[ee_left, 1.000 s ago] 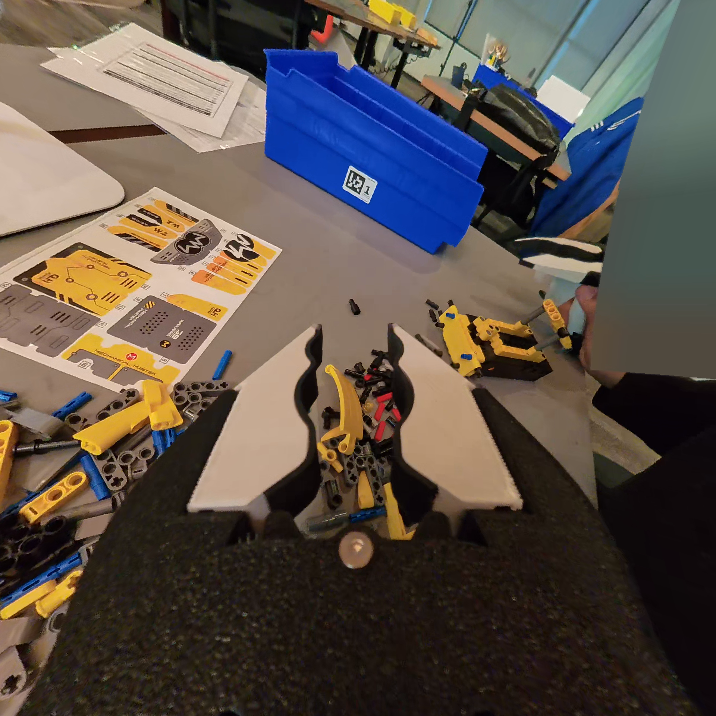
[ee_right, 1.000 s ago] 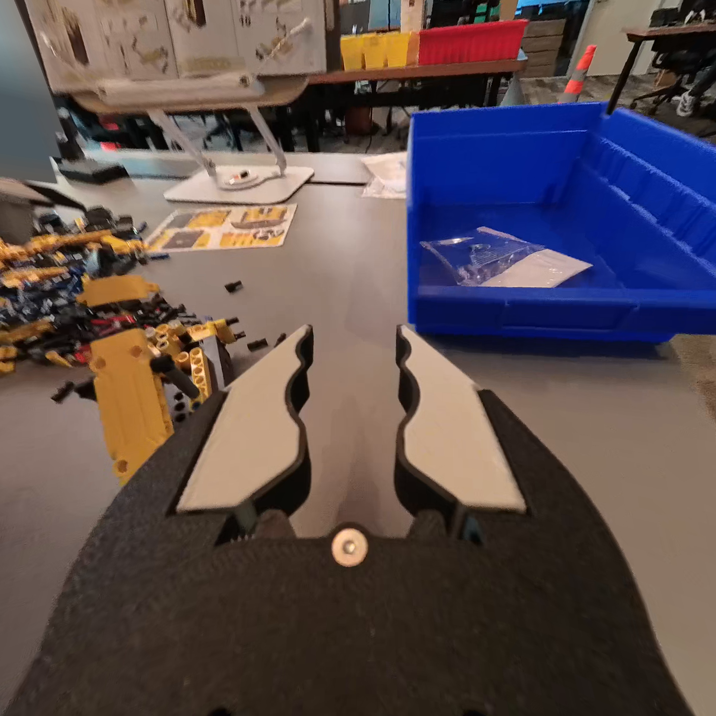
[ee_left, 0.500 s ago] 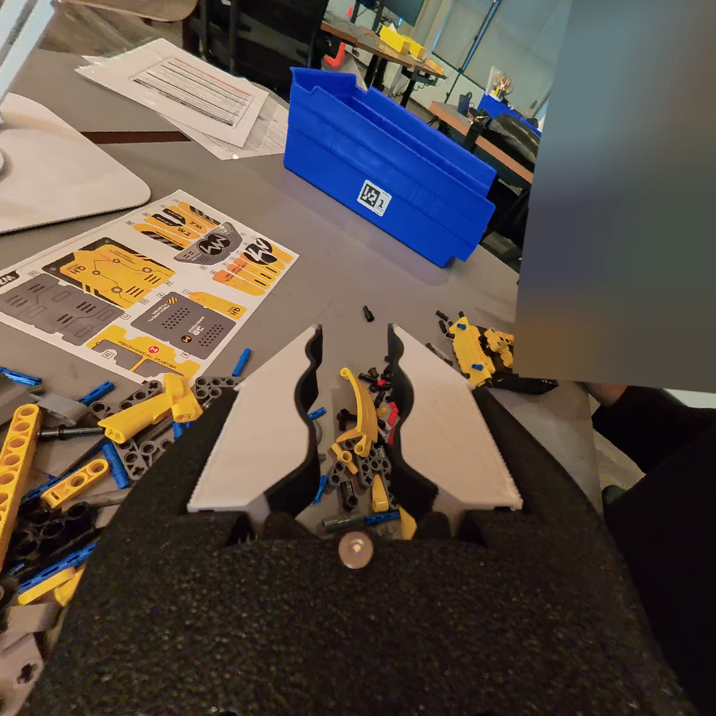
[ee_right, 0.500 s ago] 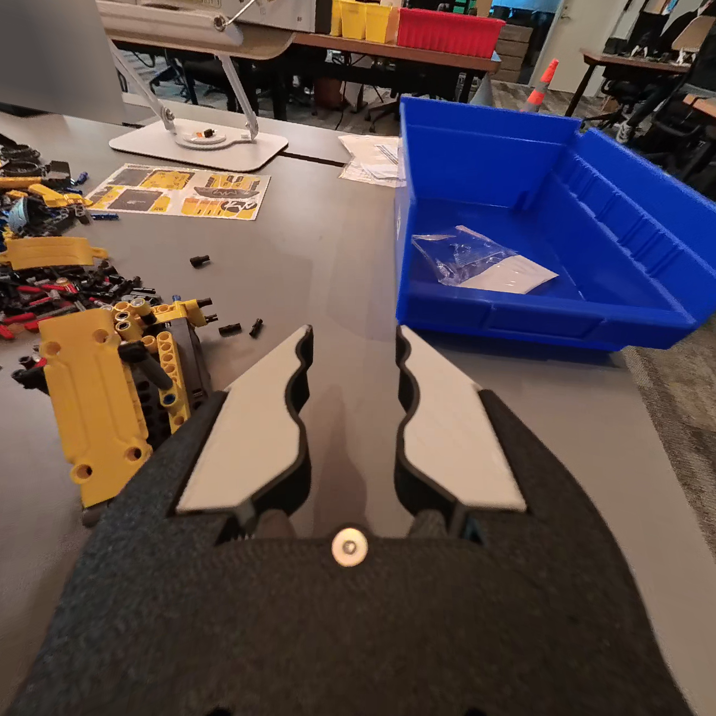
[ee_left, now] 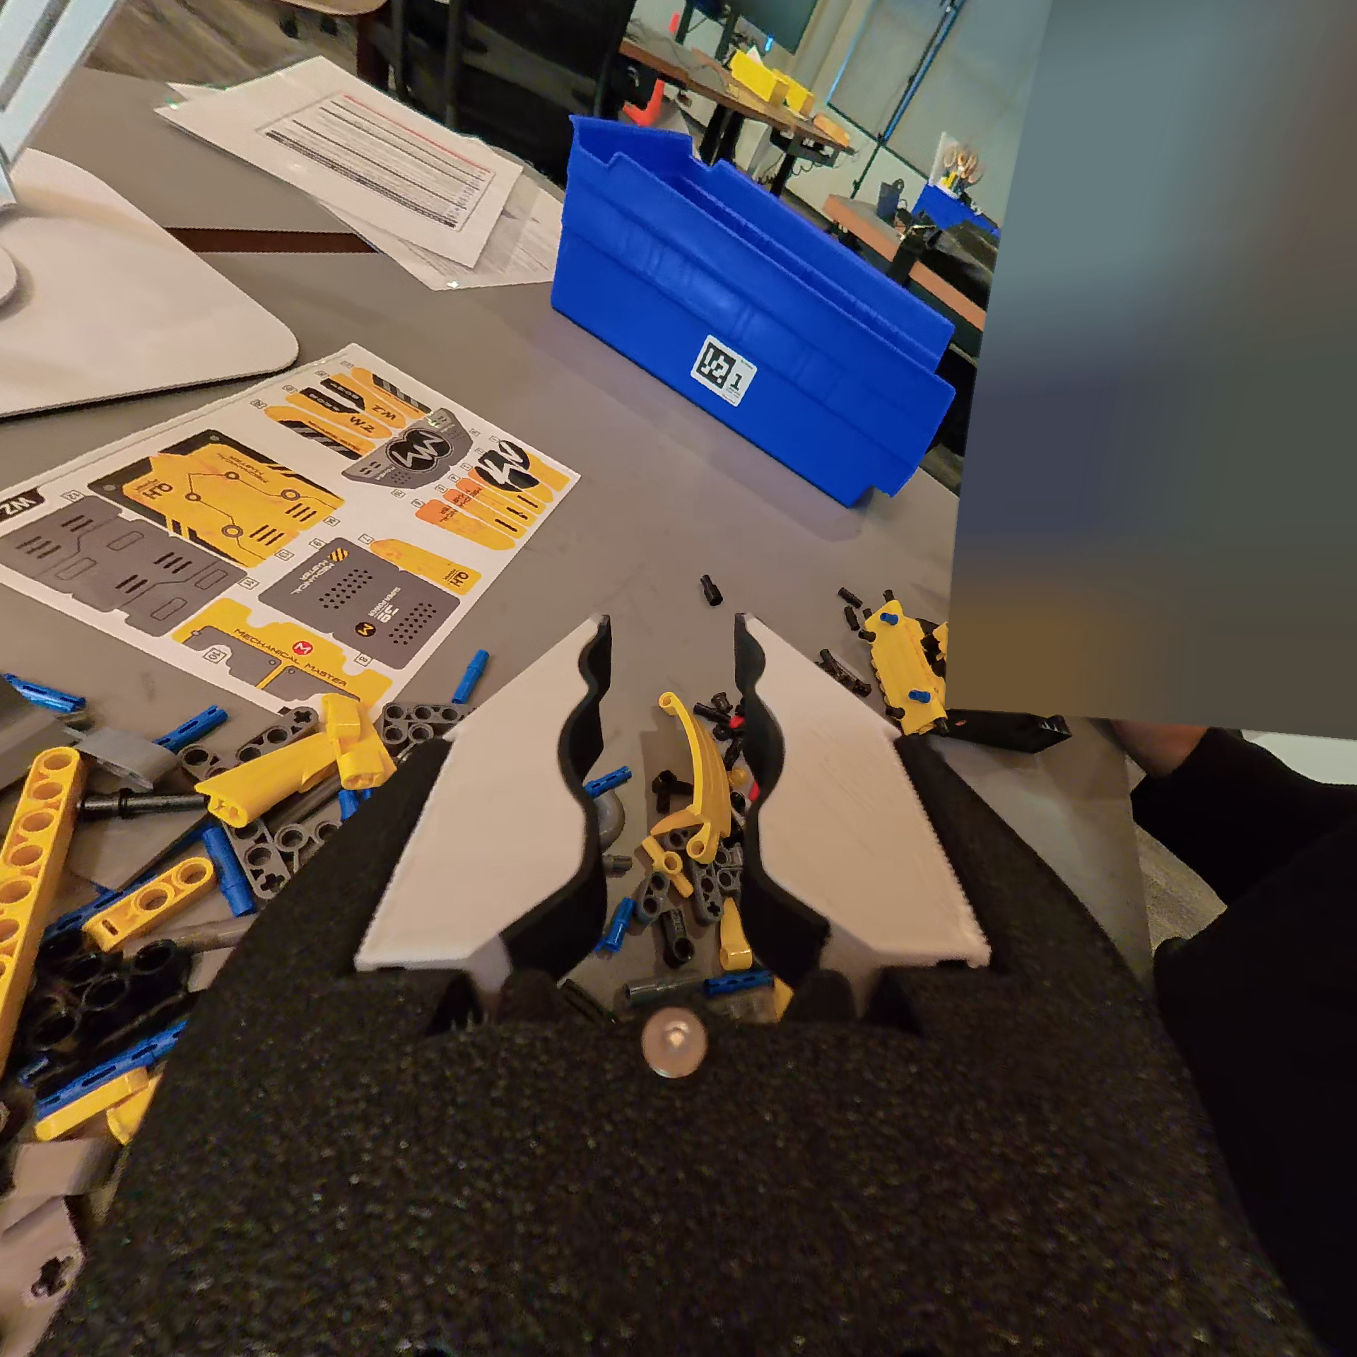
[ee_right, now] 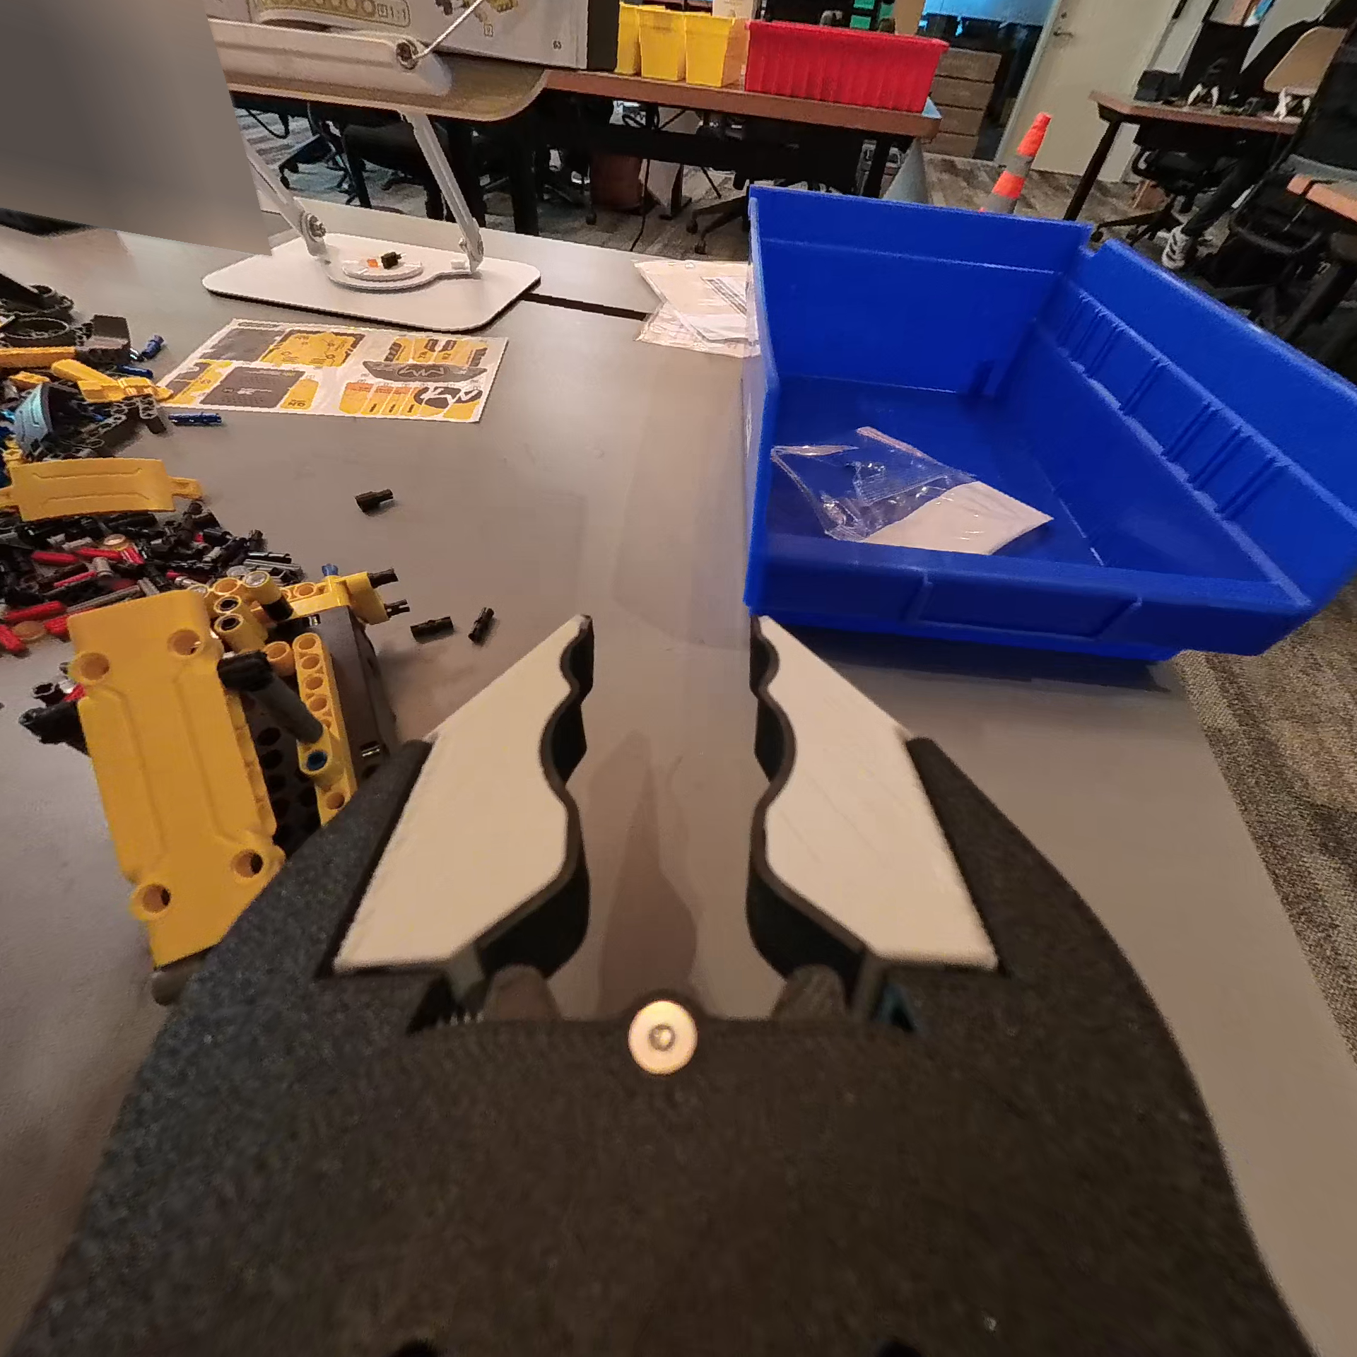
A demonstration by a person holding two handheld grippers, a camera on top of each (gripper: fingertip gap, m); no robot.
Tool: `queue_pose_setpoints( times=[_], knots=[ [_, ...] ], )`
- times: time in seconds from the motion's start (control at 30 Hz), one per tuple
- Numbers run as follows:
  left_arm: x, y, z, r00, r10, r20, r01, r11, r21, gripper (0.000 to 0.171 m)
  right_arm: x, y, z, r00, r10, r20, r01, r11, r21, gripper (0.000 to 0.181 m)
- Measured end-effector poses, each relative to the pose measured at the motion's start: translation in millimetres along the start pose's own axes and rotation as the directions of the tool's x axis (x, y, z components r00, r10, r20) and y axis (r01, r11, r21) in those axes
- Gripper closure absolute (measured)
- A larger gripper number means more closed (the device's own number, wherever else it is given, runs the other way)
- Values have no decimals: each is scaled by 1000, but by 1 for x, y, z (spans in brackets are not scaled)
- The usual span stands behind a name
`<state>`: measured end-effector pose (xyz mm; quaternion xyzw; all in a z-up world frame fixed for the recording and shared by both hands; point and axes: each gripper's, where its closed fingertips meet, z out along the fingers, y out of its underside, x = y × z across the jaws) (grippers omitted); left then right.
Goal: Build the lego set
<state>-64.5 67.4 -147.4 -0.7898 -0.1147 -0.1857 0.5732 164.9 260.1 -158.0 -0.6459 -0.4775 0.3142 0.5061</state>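
My left gripper (ee_left: 672,624) is open and empty above a heap of small building-toy parts; a curved yellow piece (ee_left: 701,778) and small black, grey and blue pins lie on the table between its fingers. A part-built yellow and black model (ee_left: 907,672) lies to its right, half behind a blurred patch. My right gripper (ee_right: 670,628) is open and empty over bare grey table. The same yellow and black model (ee_right: 198,749) lies just left of its left finger. Two black pins (ee_right: 455,624) lie ahead of it.
A blue bin (ee_right: 1028,440) with a clear plastic bag (ee_right: 888,492) stands ahead right; it also shows in the left wrist view (ee_left: 742,323). A sticker sheet (ee_left: 272,529), papers (ee_left: 382,161), a white stand base (ee_right: 374,283) and loose parts (ee_left: 110,866) lie left. The table edge runs at right.
Both grippers have pulled back and risen a little, staying open. In the right wrist view the model has come nearer the left finger and the bin sits farther right.
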Motion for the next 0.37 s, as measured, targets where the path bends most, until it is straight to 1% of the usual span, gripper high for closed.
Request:
queue_pose_setpoints(
  times=[0.27, 0.37],
  knots=[
    [0, 1, 1, 1000, 0, -1, 0, 1000, -2, 139, 1, 0, 0, 1000, 6, 1, -6, 1000, 1, 139],
    [3, -1, 0, 1000, 3, -8, -3, 1000, 0, 139, 5, -3, -3, 999, 42, 0, -42, 999, 26, 139]
  ],
)
